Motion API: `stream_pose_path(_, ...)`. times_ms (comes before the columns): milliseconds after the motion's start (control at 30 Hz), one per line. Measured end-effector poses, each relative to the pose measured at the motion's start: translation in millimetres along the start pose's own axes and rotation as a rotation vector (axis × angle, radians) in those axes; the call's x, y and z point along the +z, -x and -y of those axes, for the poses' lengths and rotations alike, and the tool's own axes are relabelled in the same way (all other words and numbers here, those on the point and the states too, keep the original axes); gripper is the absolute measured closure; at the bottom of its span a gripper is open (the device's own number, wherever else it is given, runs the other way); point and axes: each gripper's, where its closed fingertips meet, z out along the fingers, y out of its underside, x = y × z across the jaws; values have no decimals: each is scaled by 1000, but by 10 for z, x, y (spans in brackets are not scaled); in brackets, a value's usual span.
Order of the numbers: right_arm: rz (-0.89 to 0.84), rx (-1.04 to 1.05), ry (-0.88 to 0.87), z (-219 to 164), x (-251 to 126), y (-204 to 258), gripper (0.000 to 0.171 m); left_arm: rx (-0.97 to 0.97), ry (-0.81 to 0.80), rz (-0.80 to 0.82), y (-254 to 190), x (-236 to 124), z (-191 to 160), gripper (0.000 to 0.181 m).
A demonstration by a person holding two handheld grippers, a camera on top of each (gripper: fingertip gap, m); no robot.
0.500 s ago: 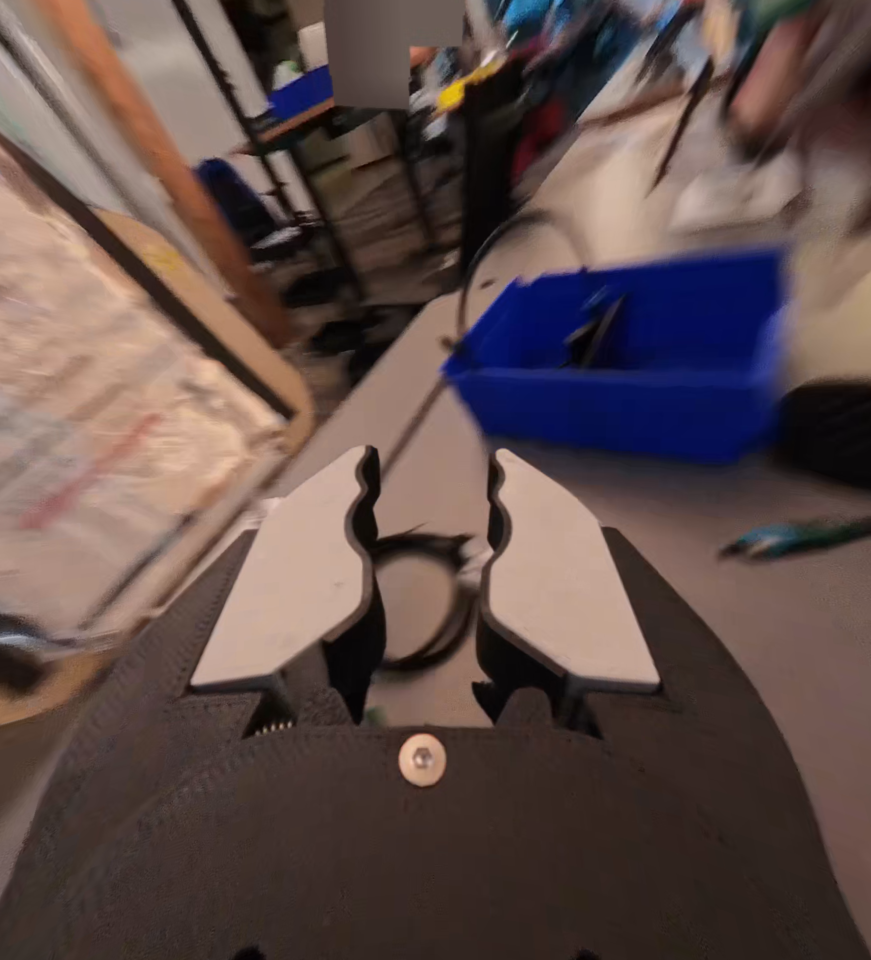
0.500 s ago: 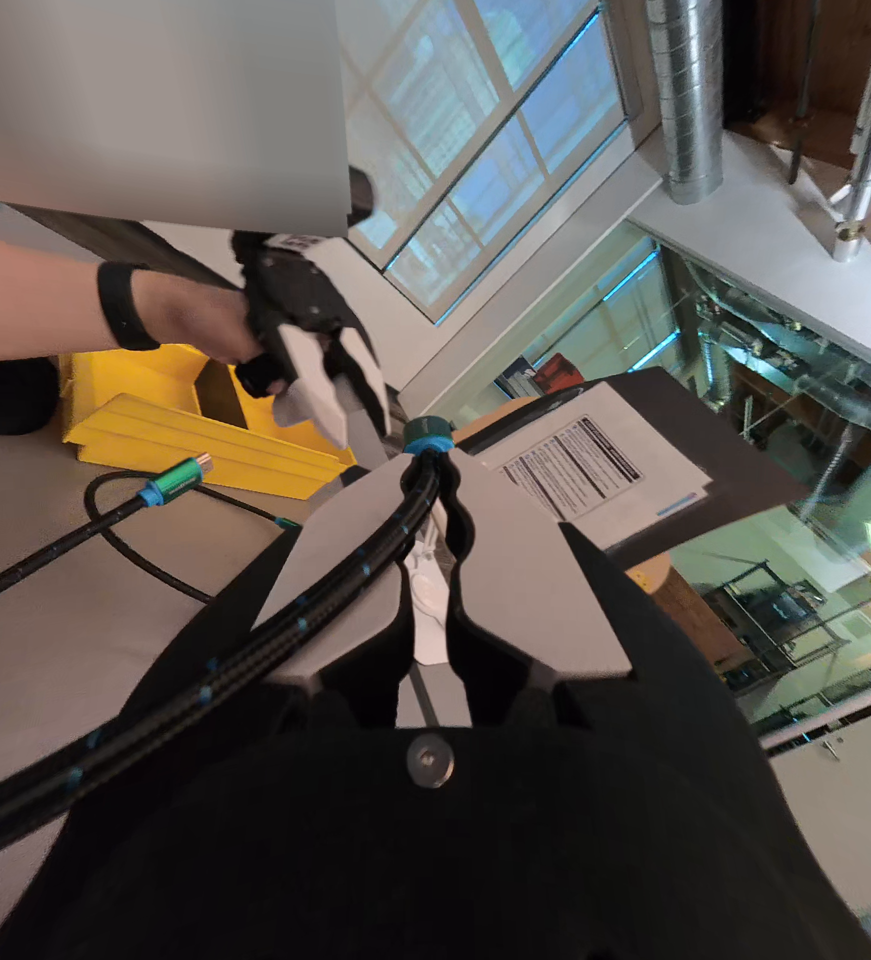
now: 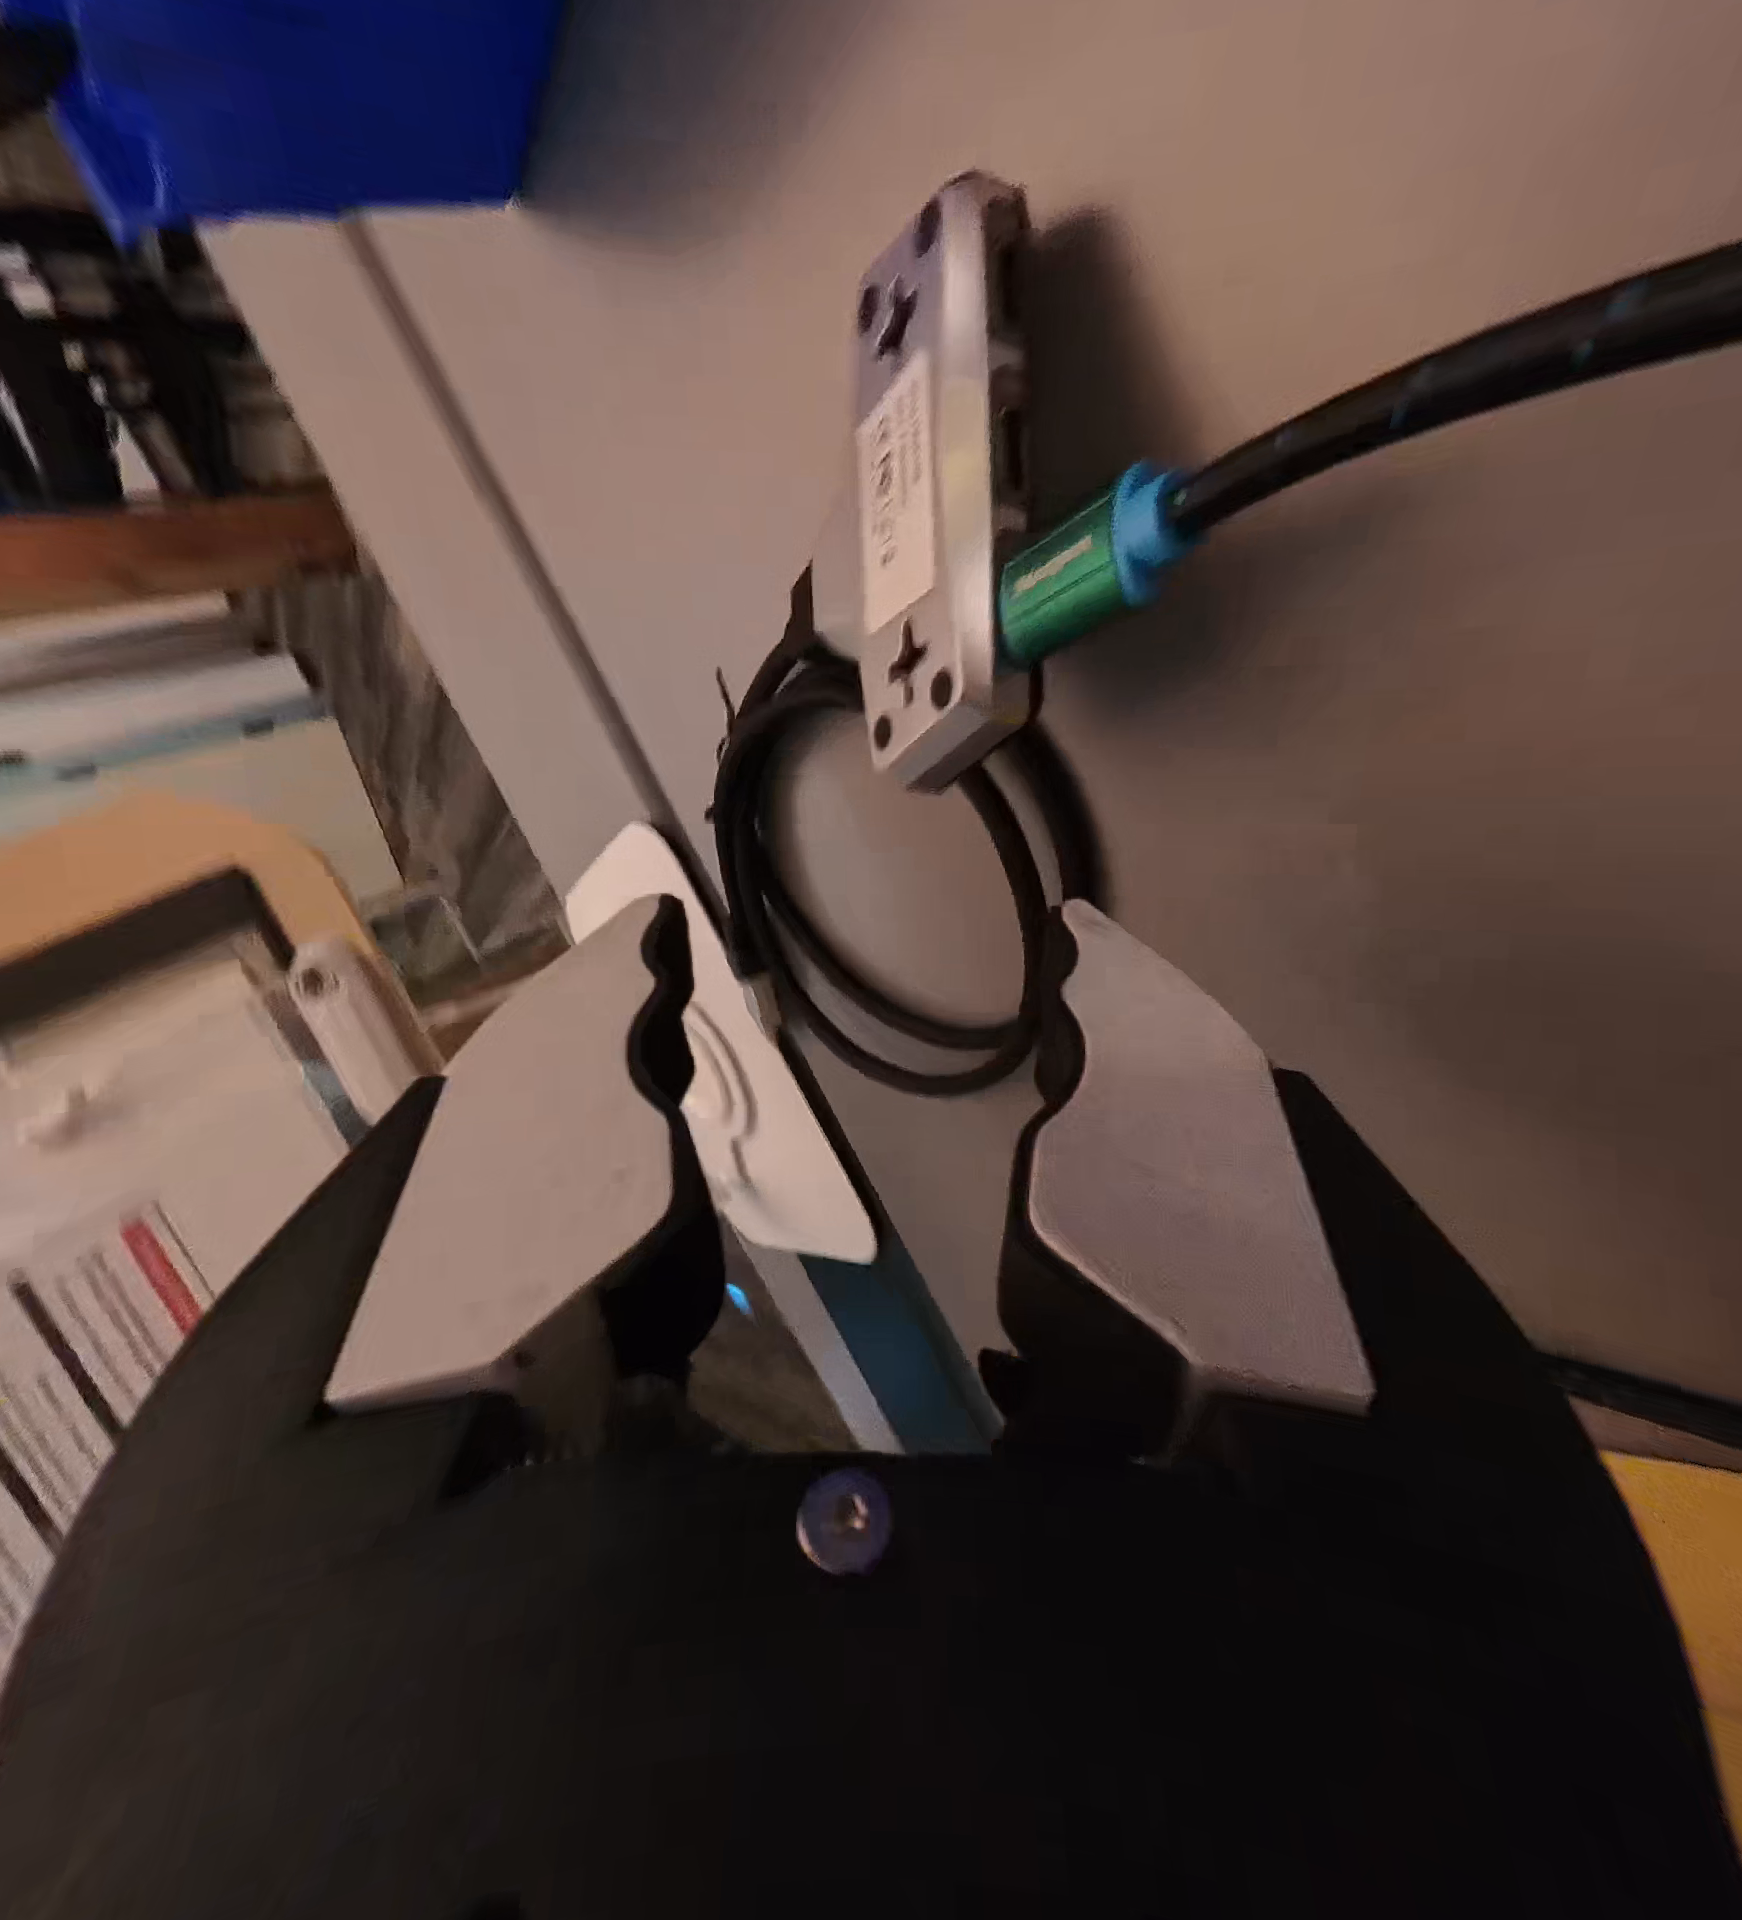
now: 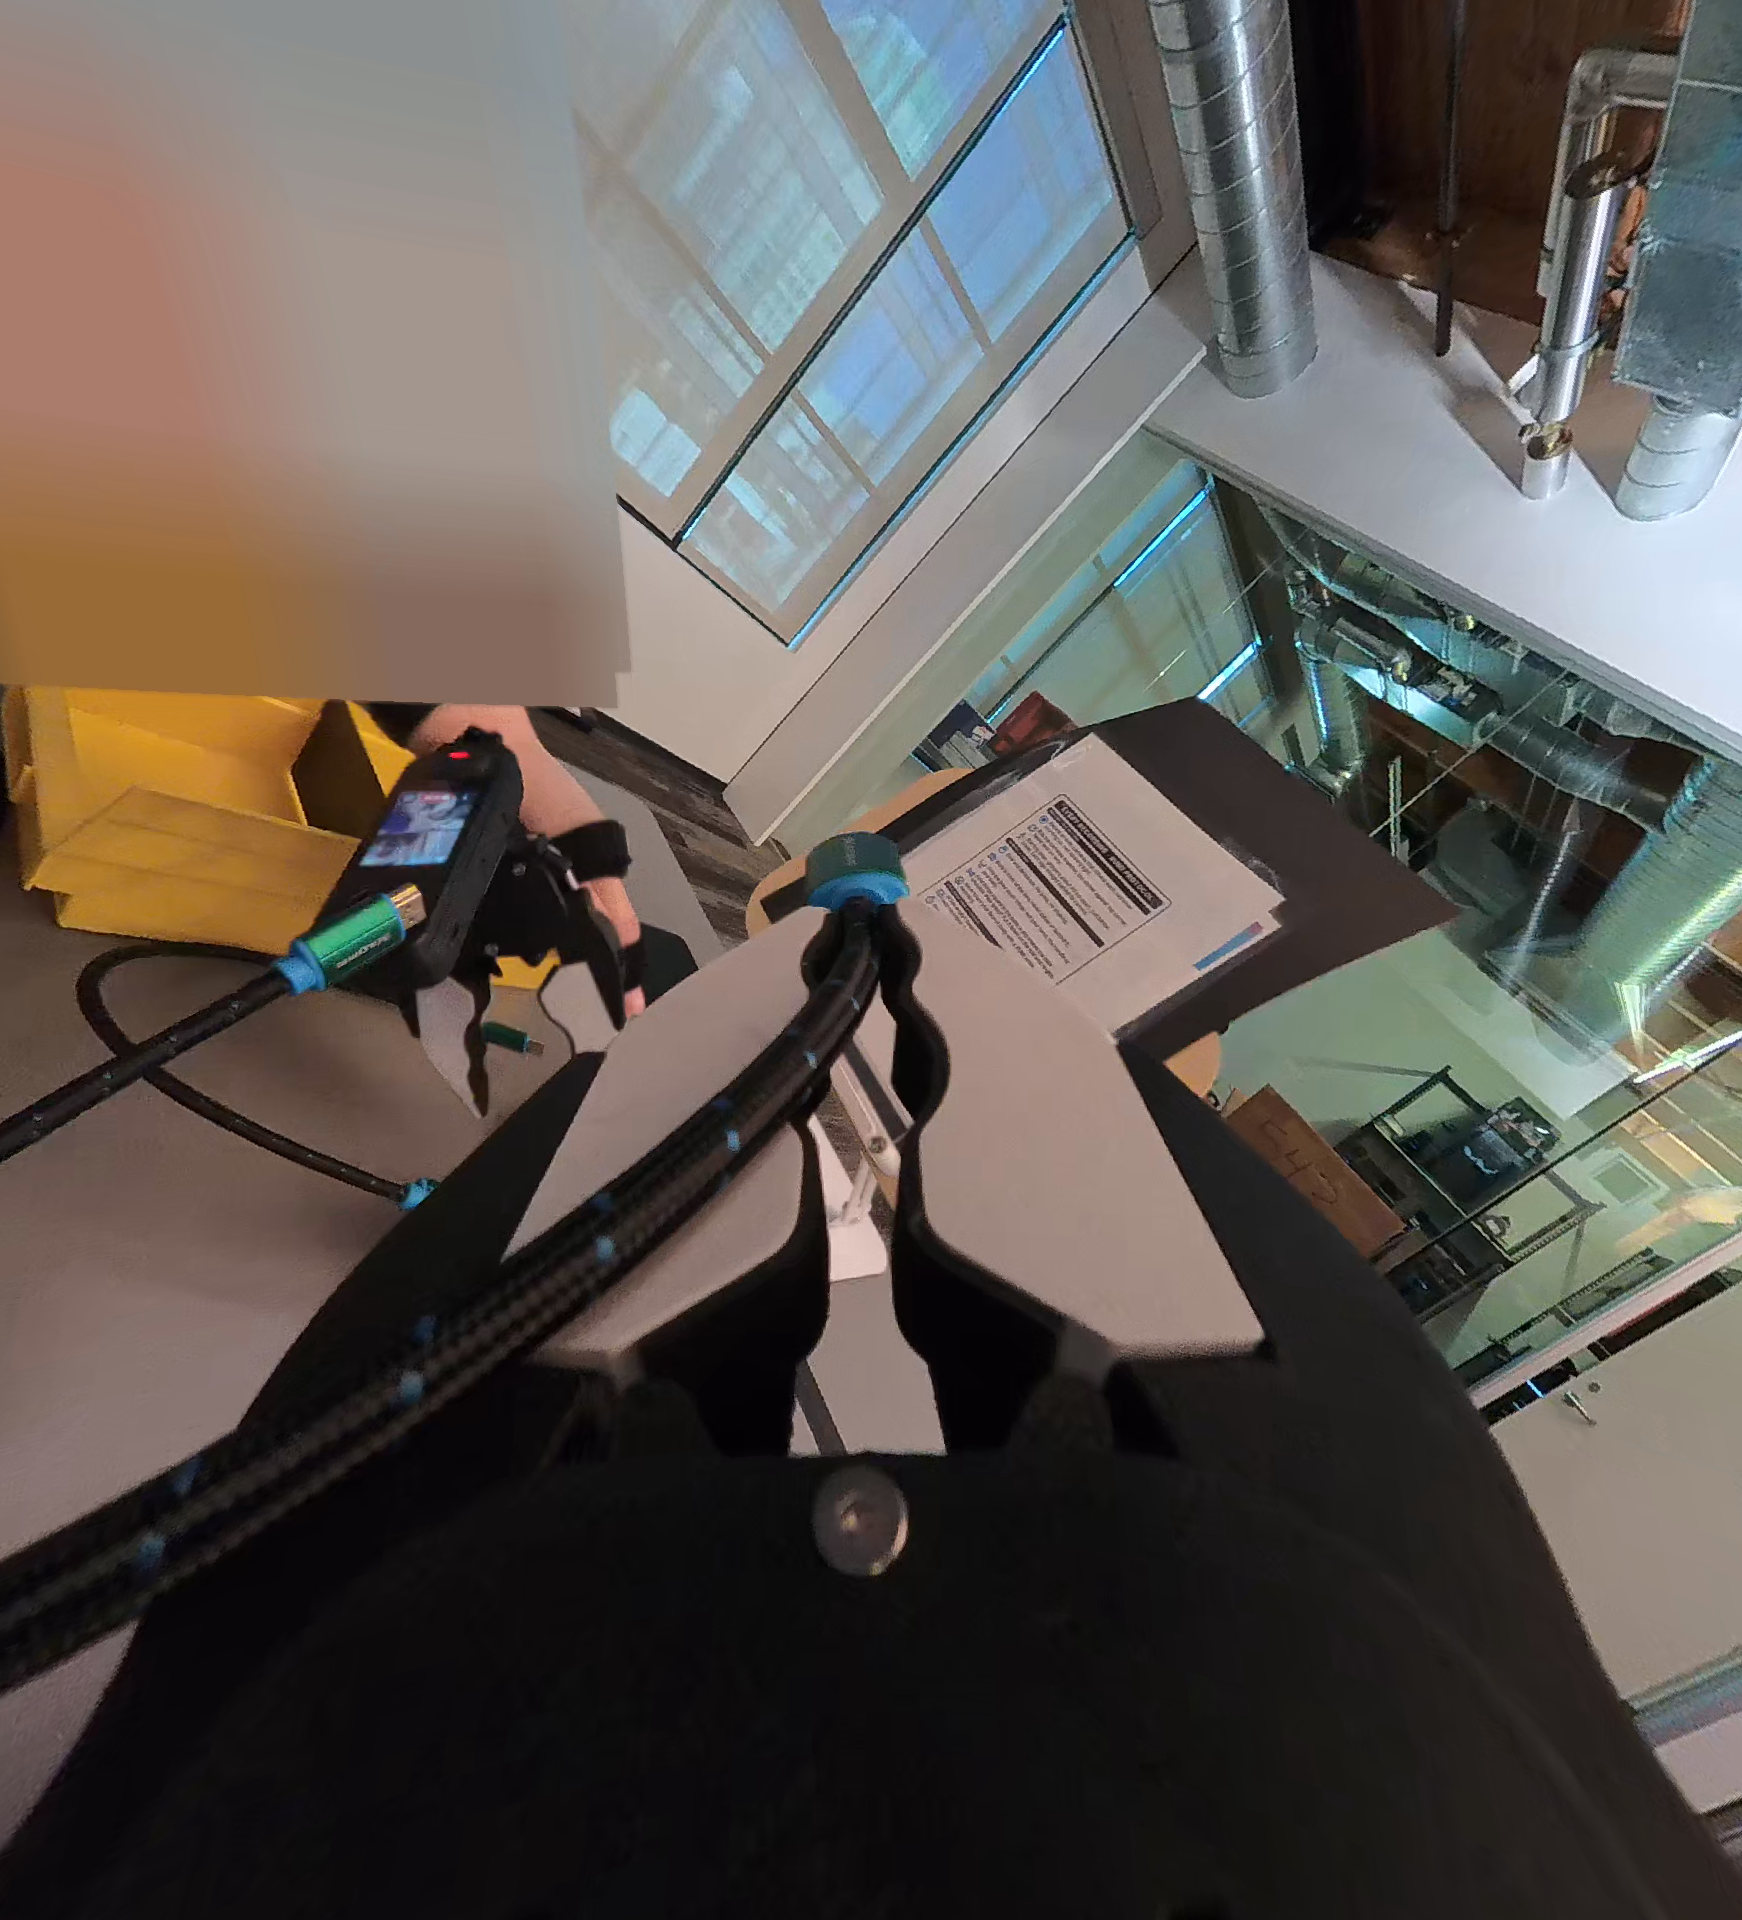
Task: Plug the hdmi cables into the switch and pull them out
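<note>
In the left wrist view the silver HDMI switch [image 3: 934,488] lies tilted, underside up, on a coil of thin black cable [image 3: 950,1049] on the grey table [image 3: 1418,883]. A green HDMI plug [image 3: 1054,592] on a black braided cable meets the switch's side; I cannot tell if it is seated. My left gripper [image 3: 862,925] is open and empty, just short of the coil. My right gripper [image 4: 862,935] is shut on a braided HDMI cable [image 4: 701,1143] just behind its green-and-blue plug [image 4: 851,868]. Another green plug [image 4: 358,935] shows a bare metal tip near the left gripper [image 4: 524,1029].
A blue bin [image 3: 306,104] stands beyond the switch. A yellow bin [image 4: 171,821] sits behind the left gripper, with a small green plug [image 4: 508,1039] on the table below it. A black board with a printed sheet [image 4: 1085,883] lies past the table edge. The tips of one gripper are about 35 cm away from the tips of the other.
My left gripper has swung away from the blue bin, now looks down at the switch, and its jaws stand wider. My right gripper keeps hold of the braided cable.
</note>
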Motion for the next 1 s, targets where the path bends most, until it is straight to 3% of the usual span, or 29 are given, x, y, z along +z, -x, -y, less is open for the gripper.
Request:
stream_pose_path(233,-52,-13,7,23,-170,-124,164,181,-130,-124,-186,339,192,113)
stream_pose_path(467,-74,-10,55,-95,-197,-191,163,257,-346,-41,-194,496,372,115)
stream_pose_path(800,-64,-36,193,-406,-83,-176,163,326,-553,62,-88,643,600,137)
stream_pose_path(1000,-60,-23,211,-464,-66,-184,163,285,-495,149,25,693,682,159)
